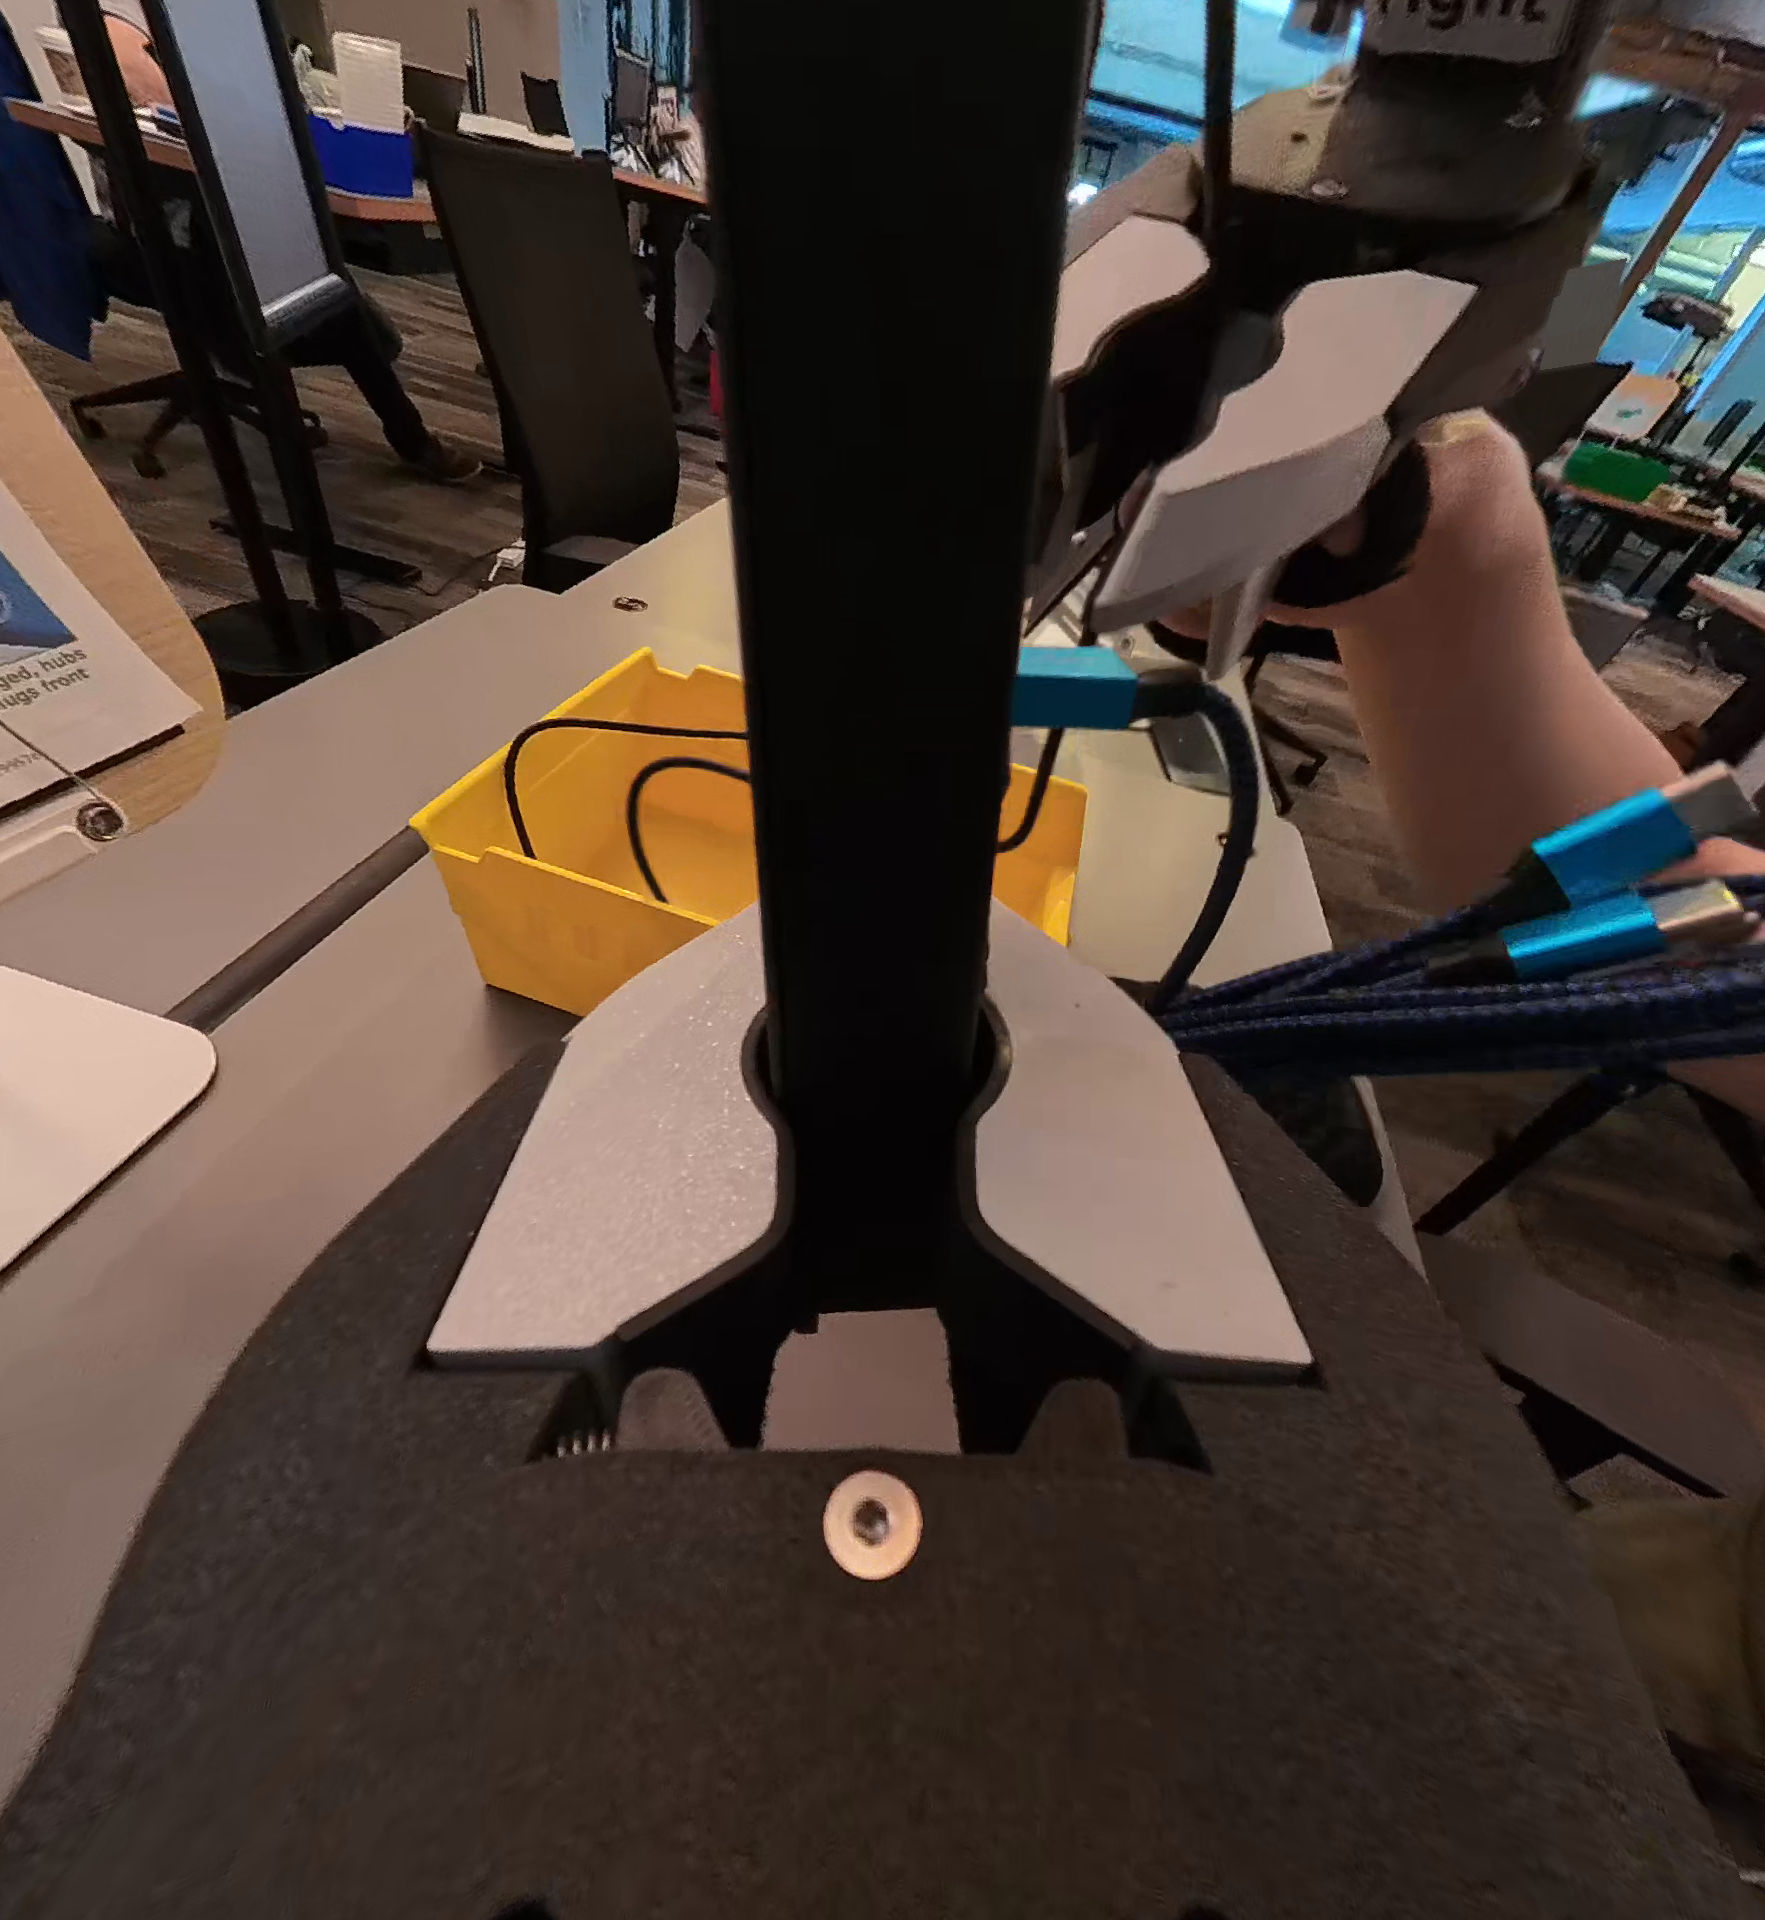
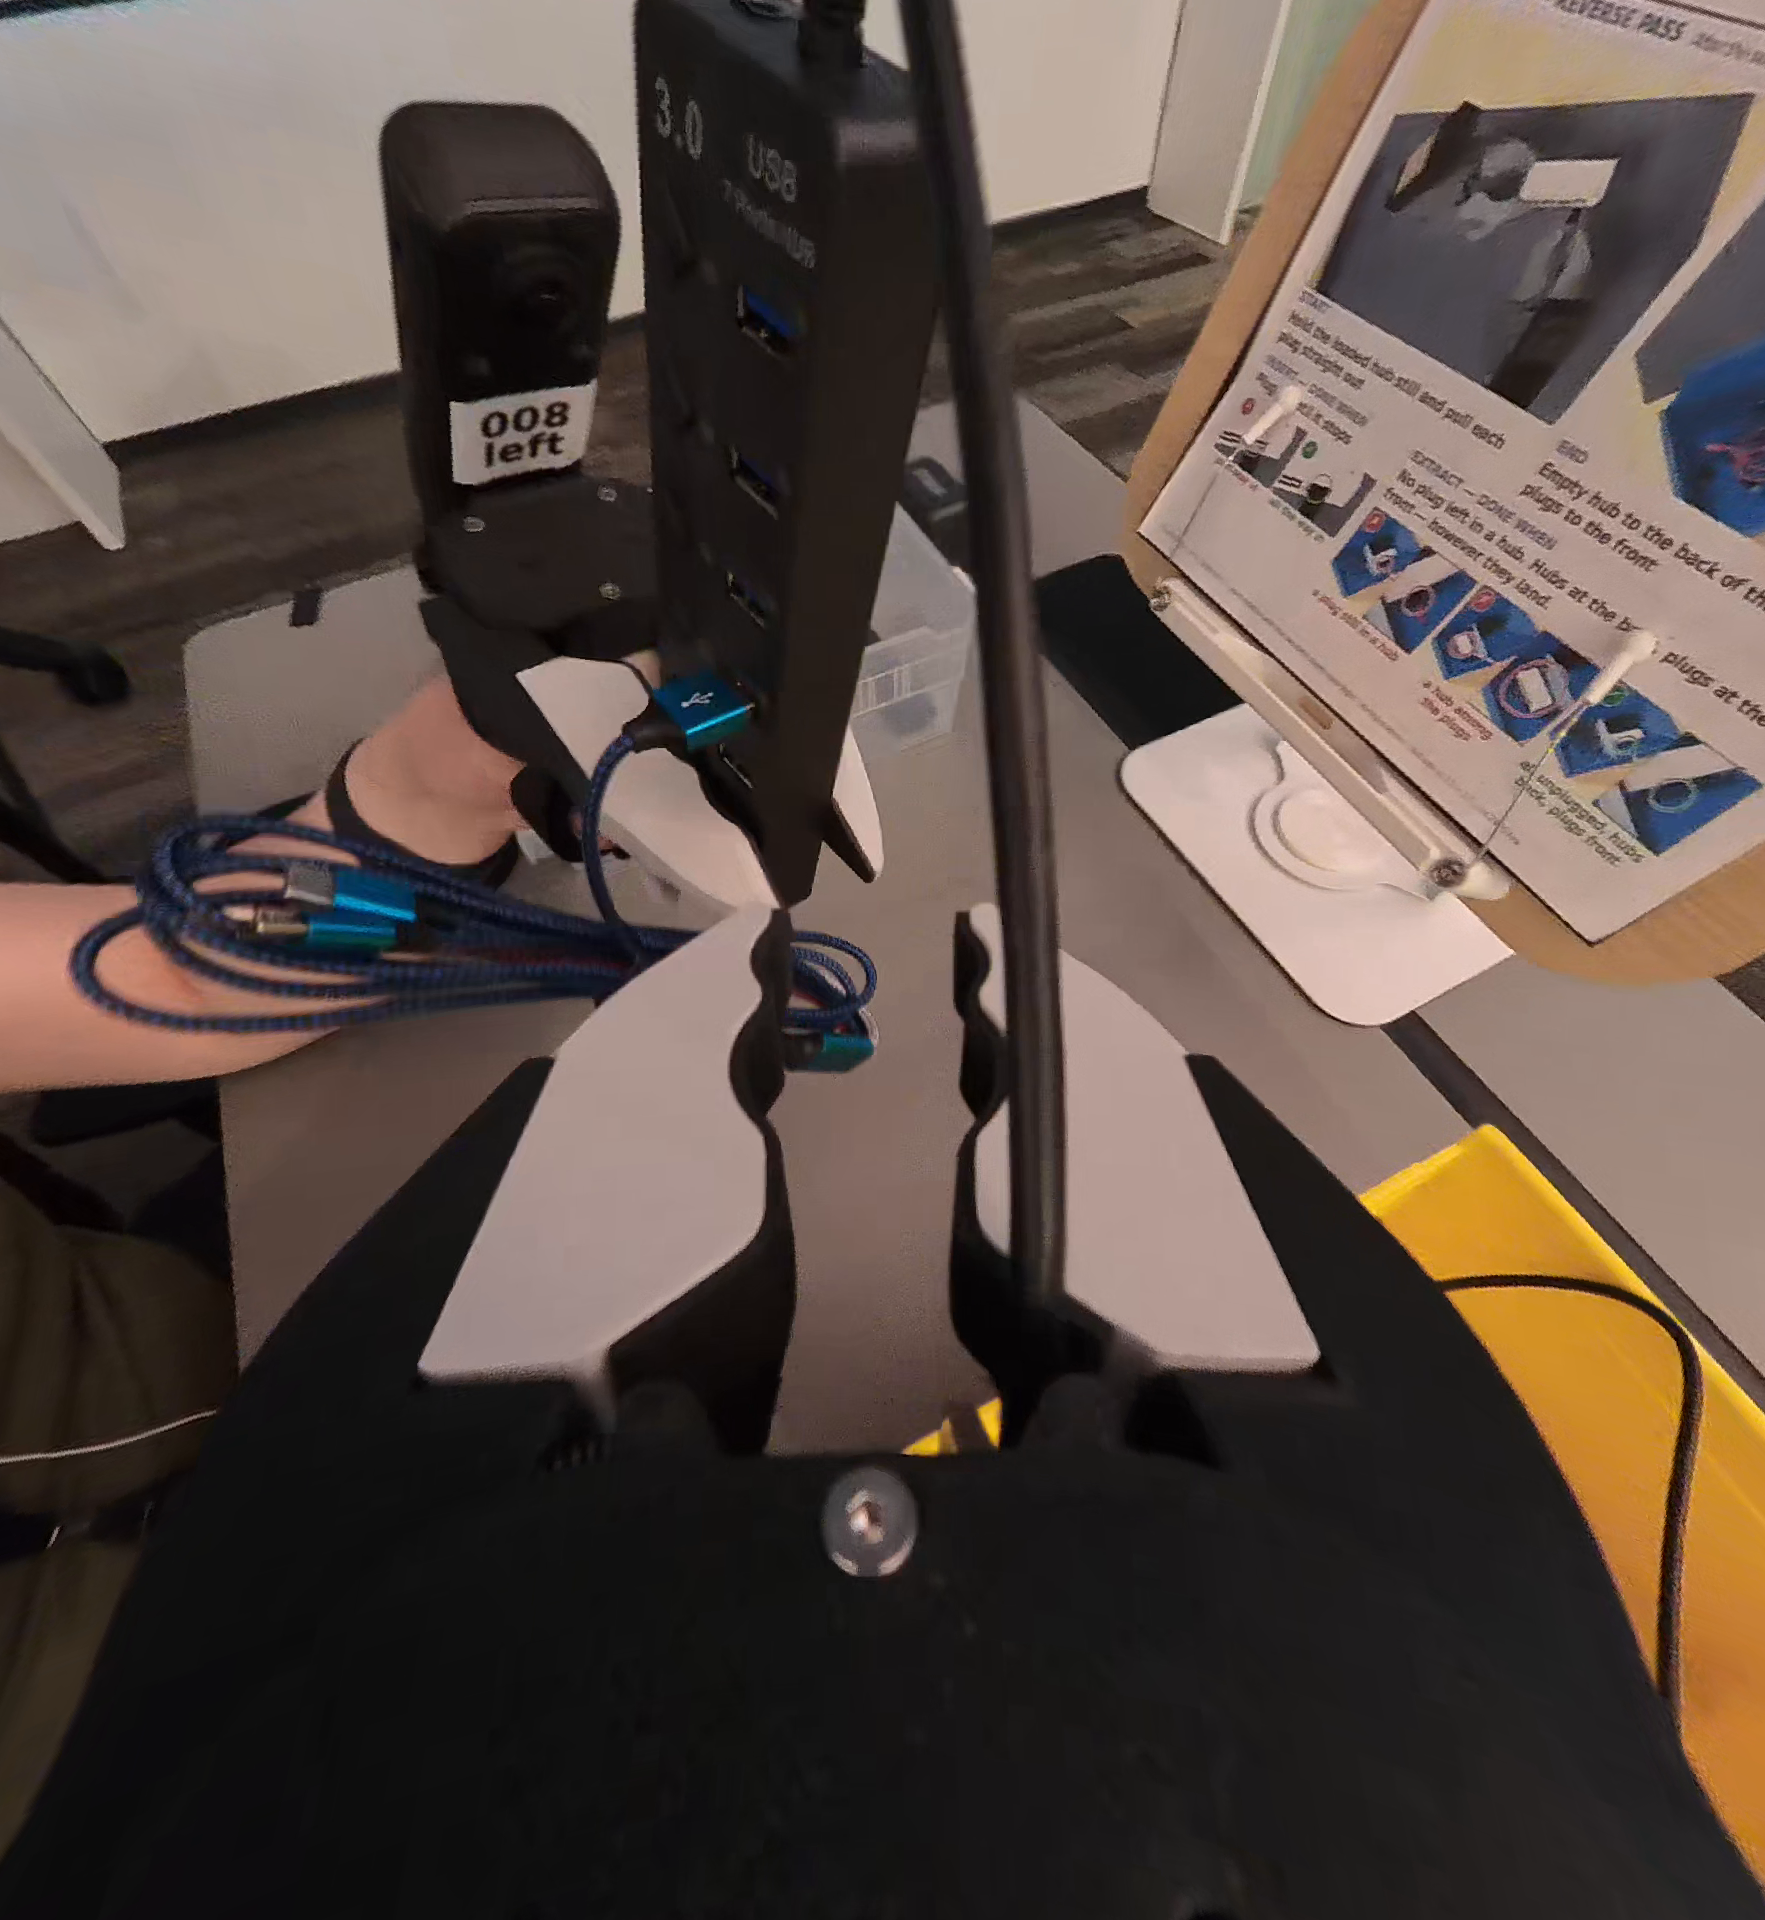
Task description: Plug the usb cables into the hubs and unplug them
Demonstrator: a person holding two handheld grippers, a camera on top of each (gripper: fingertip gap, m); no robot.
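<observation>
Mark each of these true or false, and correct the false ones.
1. The left tool grips the black hub. True.
2. The right tool is clamped on a plug. False: it is open and holds nothing.
3. One blue plug sits in the hub. True.
4. The yellow bin holds blue cables. False: a thin black cable lies in it.

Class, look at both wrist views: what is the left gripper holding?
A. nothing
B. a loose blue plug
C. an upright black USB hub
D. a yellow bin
C: the left gripper is shut on the black USB hub, which stands upright between its fingers.
</observation>
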